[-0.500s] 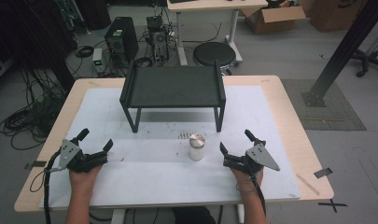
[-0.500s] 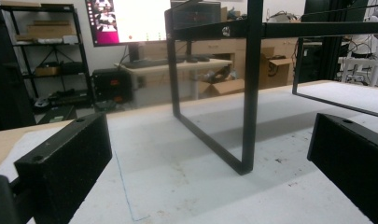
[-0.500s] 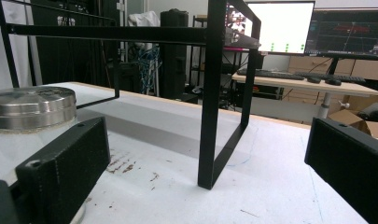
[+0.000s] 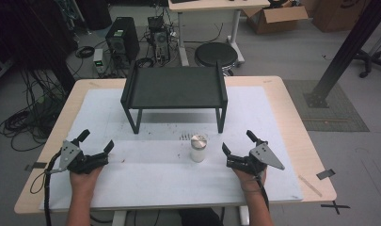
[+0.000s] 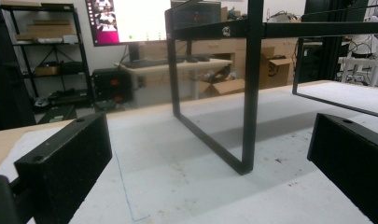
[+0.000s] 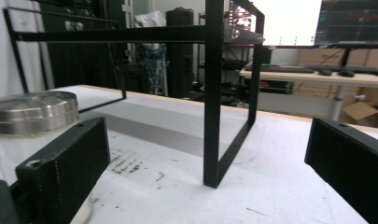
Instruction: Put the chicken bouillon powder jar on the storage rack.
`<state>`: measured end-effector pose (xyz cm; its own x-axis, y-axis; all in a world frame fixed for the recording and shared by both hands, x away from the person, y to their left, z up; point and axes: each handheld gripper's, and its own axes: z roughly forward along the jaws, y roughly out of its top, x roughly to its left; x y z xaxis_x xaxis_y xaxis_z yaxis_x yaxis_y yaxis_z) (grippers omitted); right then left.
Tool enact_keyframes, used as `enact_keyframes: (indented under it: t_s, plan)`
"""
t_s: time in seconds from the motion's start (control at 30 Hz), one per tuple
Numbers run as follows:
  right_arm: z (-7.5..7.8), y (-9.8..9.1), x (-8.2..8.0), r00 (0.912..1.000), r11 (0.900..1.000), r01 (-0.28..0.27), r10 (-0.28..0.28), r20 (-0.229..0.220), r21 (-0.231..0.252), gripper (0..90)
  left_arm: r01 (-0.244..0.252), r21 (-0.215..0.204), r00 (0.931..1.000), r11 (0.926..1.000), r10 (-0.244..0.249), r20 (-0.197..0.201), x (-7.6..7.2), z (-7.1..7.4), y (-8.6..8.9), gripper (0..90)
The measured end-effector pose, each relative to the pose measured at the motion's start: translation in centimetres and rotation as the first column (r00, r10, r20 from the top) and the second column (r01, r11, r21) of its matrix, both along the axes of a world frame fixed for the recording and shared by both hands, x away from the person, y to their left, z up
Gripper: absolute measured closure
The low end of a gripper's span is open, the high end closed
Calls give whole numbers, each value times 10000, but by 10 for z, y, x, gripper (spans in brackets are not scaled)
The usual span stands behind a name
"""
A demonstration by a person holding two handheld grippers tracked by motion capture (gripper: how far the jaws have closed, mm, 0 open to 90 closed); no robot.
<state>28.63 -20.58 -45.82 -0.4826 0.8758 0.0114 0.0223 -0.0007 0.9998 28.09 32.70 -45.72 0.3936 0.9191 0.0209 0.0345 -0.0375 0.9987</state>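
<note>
A small clear jar with a silver lid [image 4: 198, 148] stands upright on the white mat, in front of a black metal shelf rack [image 4: 174, 89]. My left gripper [image 4: 96, 142] rests open on the mat at the near left, a hand behind it, nothing between its jaws. My right gripper [image 4: 238, 142] is open at the near right, just right of the jar and apart from it. The left gripper view [image 5: 210, 186] looks past wide jaws at the rack's leg [image 5: 250, 93]. In the right gripper view [image 6: 210, 186] the jar's lid [image 6: 32, 112] sits beyond the left jaw, with a rack leg [image 6: 213, 93] ahead.
The white mat [image 4: 146, 183] covers most of a wooden table [image 4: 298, 122]. Brown stains [image 4: 185, 137] mark the mat behind the jar. Beyond the table are a stool [image 4: 215, 54], computer towers [image 4: 119, 41], cables and a black post [image 4: 343, 52].
</note>
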Motion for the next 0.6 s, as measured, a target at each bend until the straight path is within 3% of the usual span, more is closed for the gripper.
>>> enact_keyframes:
  t_s: [0.1, 0.17, 0.6]
  plan:
    - [0, -2, 1, 9996, 9996, -262, 263, -129, 102, 0, 3, 11, 10000, 10000, -3, 14, 0, 0, 0, 2]
    - [3, -2, 1, 9978, 9986, -522, 518, -413, -81, 0, 6, 15, 10000, 10000, -6, 19, 0, 0, 0, 2]
    - [27, 2, -1, 9844, 9849, -1696, 1677, -527, -349, 0, 26, 4, 10000, 10000, -26, 4, 0, 0, 0, 2]
